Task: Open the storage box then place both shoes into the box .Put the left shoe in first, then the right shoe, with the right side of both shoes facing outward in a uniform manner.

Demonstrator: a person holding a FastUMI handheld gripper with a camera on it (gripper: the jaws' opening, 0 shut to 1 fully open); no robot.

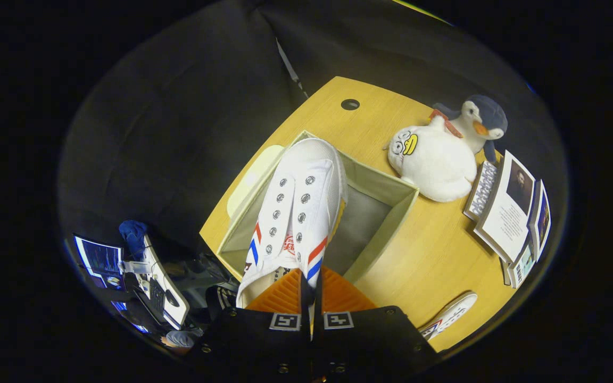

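A white canvas shoe [296,213] with red and blue side stripes and metal eyelets hangs from my gripper [311,290], whose two fingers are shut on the shoe's rear collar. The shoe points away from me, toe over the far rim of the open beige storage box [391,213], and it hovers above the box's grey inside. The box stands on a wooden table [434,255] with its lid [256,175] lying flat beside its far-left wall. A second white shoe [449,315] with the same stripes lies on the table to the right of my fingers.
A white plush penguin [442,151] with a dark cap sits beyond the box on the right. Books and a framed card [511,213] stand at the table's right side. Below the table's left edge are a monitor [99,260] and a keyboard [163,292].
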